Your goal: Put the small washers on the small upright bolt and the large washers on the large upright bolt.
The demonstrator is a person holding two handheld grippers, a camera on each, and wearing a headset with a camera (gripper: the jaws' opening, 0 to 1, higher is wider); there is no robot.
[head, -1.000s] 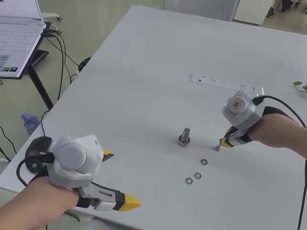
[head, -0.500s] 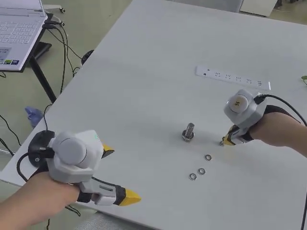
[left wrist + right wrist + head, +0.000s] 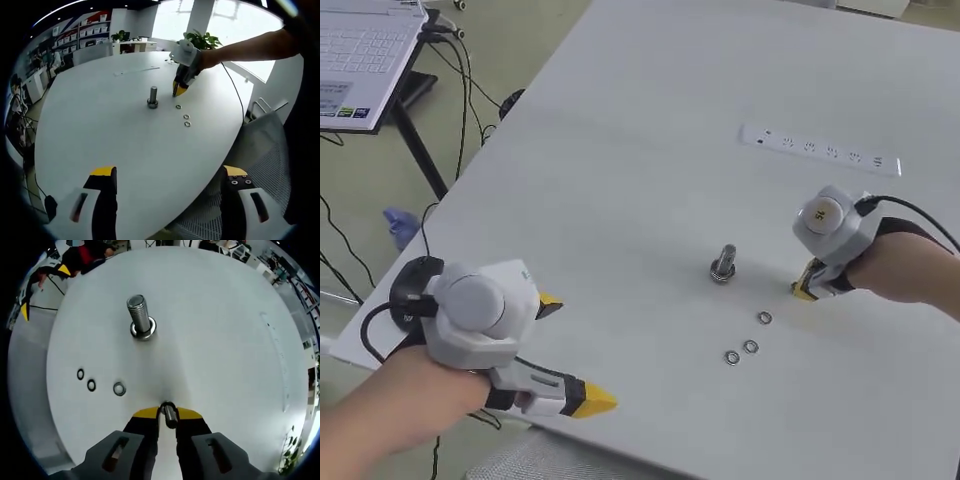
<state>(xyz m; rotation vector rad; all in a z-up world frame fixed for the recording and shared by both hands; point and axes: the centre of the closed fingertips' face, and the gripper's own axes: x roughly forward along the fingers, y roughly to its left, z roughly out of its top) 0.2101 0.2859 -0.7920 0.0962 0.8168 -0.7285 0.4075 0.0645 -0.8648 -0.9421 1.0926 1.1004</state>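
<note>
A large steel bolt (image 3: 723, 265) (image 3: 140, 315) (image 3: 152, 96) stands upright on the white table (image 3: 620, 180). Three small washers (image 3: 750, 346) (image 3: 91, 385) (image 3: 186, 117) lie in a short row just in front of it. My right gripper (image 3: 806, 291) (image 3: 168, 412) (image 3: 179, 90) rests tip-down on the table to the right of the large bolt, shut on a small bolt (image 3: 169, 414) that pokes out between its yellow tips. My left gripper (image 3: 572, 351) (image 3: 169, 172) hovers open near the table's front left edge, with nothing between its fingers.
A white power strip (image 3: 820, 150) lies at the back right of the table. A laptop (image 3: 360, 60) sits on a stand off the left side, with cables (image 3: 450, 90) hanging beside it. A mesh chair (image 3: 260, 135) stands by the table's edge.
The head camera has shifted, so the whole picture has slid. Relative to the large bolt and the washers, both grippers stay where they were.
</note>
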